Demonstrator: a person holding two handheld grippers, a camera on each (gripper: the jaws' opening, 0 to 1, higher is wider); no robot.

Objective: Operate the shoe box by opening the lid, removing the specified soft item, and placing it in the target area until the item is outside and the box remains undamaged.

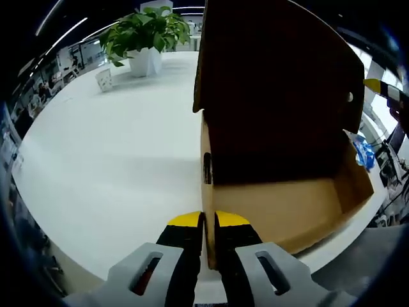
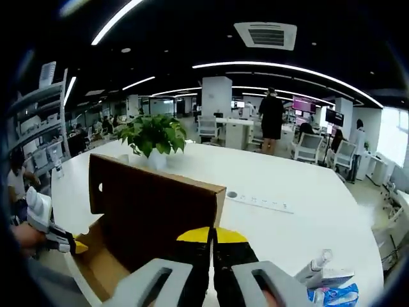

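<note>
step: lid raising | left gripper (image 1: 209,220) clamped on box (image 1: 300,204) wall, box just ahead | right gripper (image 2: 213,238) pinching lid (image 2: 160,204) edge | soft item unseen | next: swing lid fully back

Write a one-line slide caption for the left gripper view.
Left gripper shut on the wall of the open brown cardboard shoe box, lid raised, on a round white table near a potted green plant.

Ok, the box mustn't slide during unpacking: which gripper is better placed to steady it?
Left gripper: its jaws pinch the shoe box wall low near the table. The right gripper sits up by the lid.
</note>
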